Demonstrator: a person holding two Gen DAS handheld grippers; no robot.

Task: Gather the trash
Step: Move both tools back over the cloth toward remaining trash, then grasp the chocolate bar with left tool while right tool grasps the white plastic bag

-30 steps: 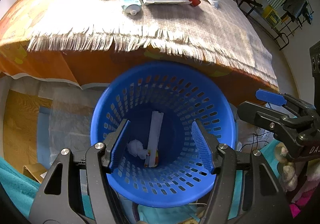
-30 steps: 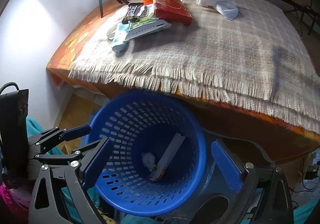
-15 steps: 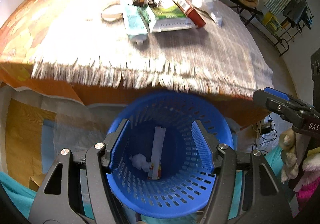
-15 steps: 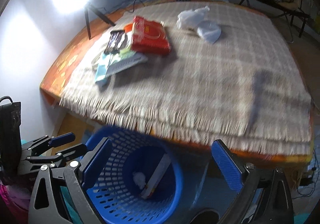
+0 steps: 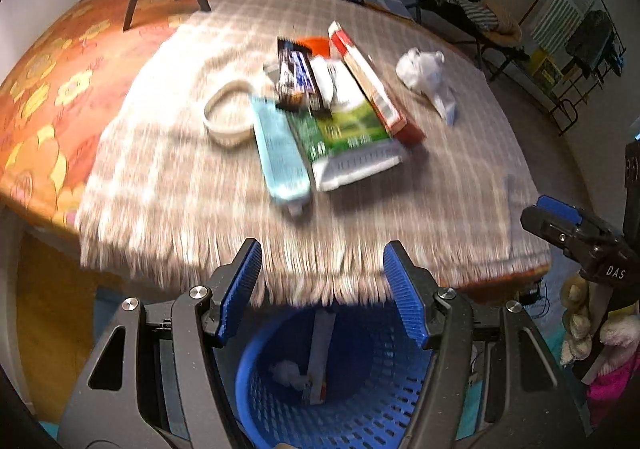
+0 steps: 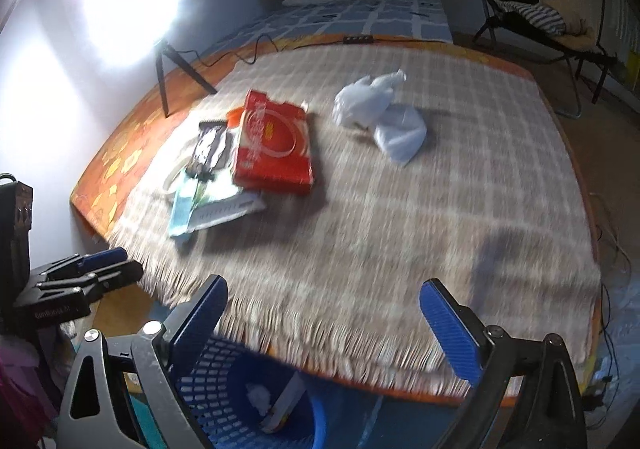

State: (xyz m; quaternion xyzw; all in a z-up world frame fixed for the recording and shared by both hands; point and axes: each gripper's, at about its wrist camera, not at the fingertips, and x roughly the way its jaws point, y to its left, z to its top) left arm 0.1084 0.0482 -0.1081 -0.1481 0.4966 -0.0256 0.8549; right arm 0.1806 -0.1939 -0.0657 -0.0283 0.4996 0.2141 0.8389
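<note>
Above the blue basket (image 5: 352, 405), I am holding my left gripper (image 5: 322, 289) and right gripper (image 6: 324, 323) spread apart, both empty, facing the fringed blanket (image 6: 400, 229).

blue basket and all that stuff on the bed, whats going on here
A person with a gripper in each hand is clearing trash into the blue basket at the foot of the bed. A crumpled tissue and a flat wrapper already lie in it. The left gripper and right gripper are open and empty, facing the blanket, where a red box, packets and a white plastic bag are left.
</note>
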